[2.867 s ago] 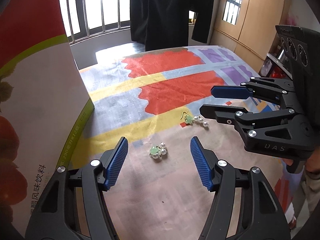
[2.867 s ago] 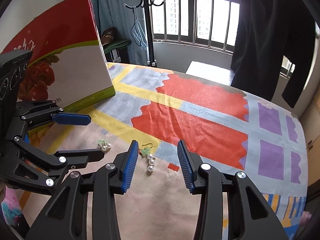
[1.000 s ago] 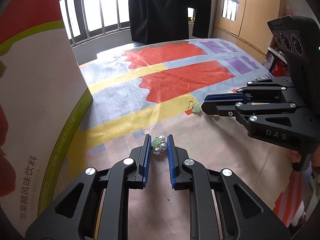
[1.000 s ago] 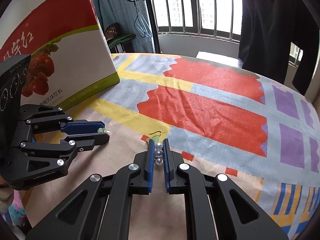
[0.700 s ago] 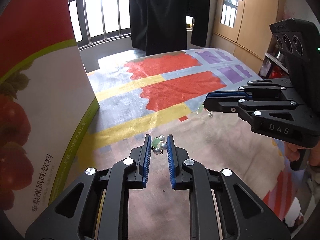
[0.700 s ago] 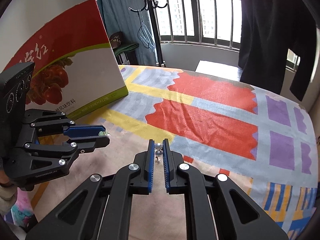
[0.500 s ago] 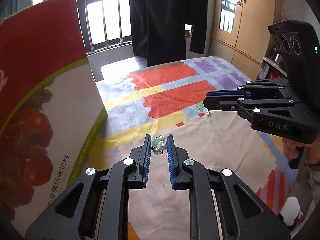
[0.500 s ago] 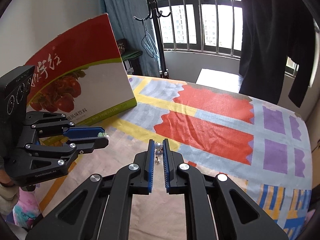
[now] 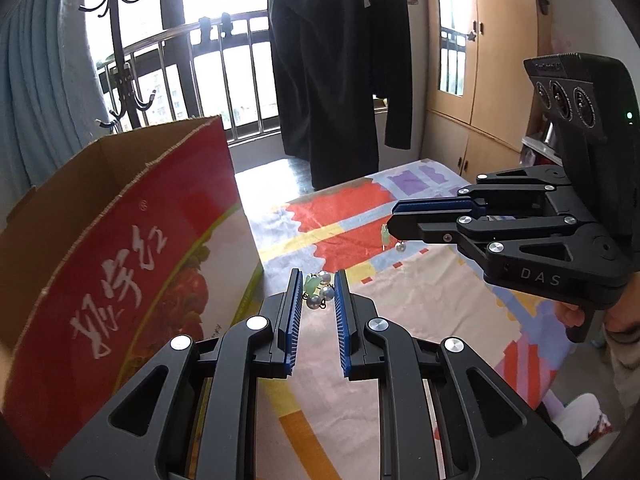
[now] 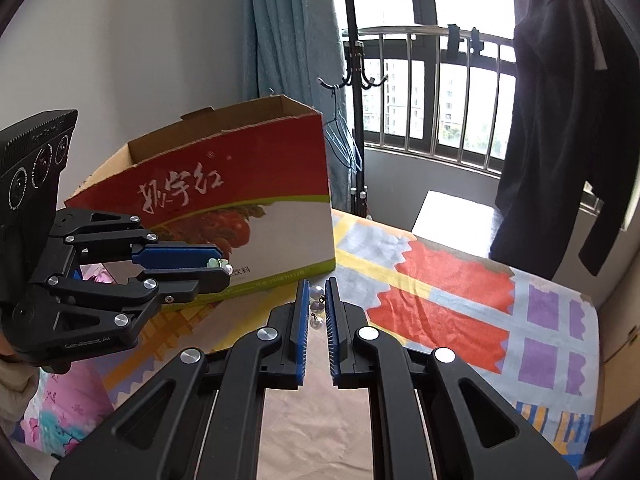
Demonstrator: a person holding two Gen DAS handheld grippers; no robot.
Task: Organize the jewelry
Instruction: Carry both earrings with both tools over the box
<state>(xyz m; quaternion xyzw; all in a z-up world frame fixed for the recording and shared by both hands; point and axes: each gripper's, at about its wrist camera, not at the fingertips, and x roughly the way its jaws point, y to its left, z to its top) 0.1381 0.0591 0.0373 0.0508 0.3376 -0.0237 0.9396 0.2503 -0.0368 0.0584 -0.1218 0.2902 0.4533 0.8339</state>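
Observation:
My left gripper (image 9: 317, 280) is shut on a green-and-pearl earring (image 9: 318, 291), held in the air above the patterned cloth. The same gripper shows at the left of the right wrist view (image 10: 222, 270), the earring (image 10: 221, 265) peeking from its tips. My right gripper (image 10: 318, 288) is shut on a second pearl earring (image 10: 317, 306), whose beads hang between the blue pads. In the left wrist view that gripper (image 9: 394, 222) reaches in from the right, with its earring (image 9: 390, 238) dangling below the tips. An open red cardboard box (image 9: 120, 264) stands to the left, its top rim below both grippers.
The colourful cloth (image 10: 460, 300) covers the table. A coat rack (image 10: 354, 80) and a blue curtain (image 10: 288, 40) stand behind the red cardboard box (image 10: 240, 196). Dark clothes (image 9: 340, 60) hang by the balcony railing. A wooden wardrobe (image 9: 492, 80) is at the right. A hand (image 9: 568, 312) holds the right tool.
Both grippers closed on the earrings, then rose off the cloth with them. The box's open top has come into view.

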